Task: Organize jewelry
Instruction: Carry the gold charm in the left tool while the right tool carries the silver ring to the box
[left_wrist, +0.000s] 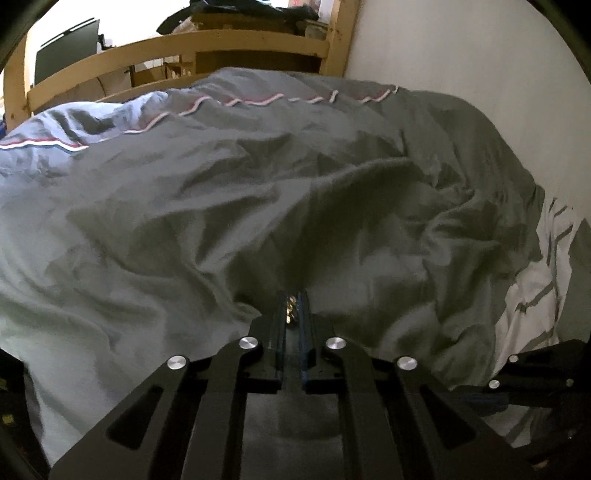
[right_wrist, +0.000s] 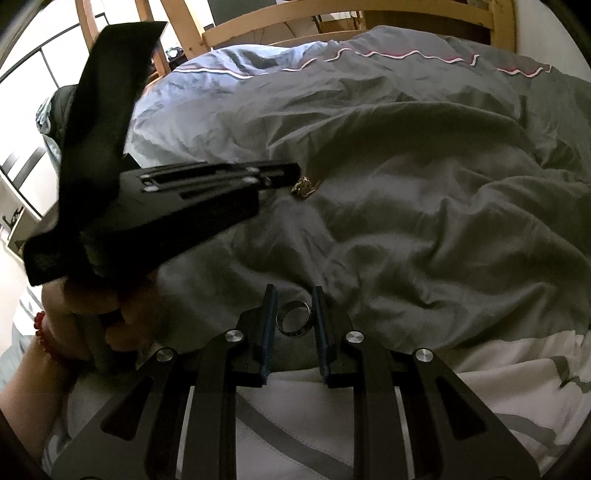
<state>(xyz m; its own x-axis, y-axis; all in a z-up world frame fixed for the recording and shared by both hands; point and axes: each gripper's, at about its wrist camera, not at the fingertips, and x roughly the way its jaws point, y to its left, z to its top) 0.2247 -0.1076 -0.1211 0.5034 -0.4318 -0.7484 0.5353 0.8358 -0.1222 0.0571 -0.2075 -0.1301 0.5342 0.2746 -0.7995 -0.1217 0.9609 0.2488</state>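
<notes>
My left gripper (left_wrist: 293, 302) is shut on a gold chain (left_wrist: 291, 308), a small bunch of links pinched between its blue-padded fingers just above the grey duvet (left_wrist: 221, 206). In the right wrist view the left gripper (right_wrist: 295, 177) shows at the left with the gold chain (right_wrist: 304, 187) hanging from its tip over the duvet (right_wrist: 424, 206). My right gripper (right_wrist: 294, 295) is shut on a silver ring (right_wrist: 294, 317) with lettering on its band, held upright between the fingers. The right gripper's side shows at the lower right of the left wrist view (left_wrist: 517, 384).
A wooden bed frame (left_wrist: 184, 55) stands at the far end of the bed, a white wall (left_wrist: 461, 55) runs along the right. A white striped sheet (right_wrist: 480, 369) lies near the front edge. A hand (right_wrist: 96, 317) with a red bead bracelet holds the left gripper.
</notes>
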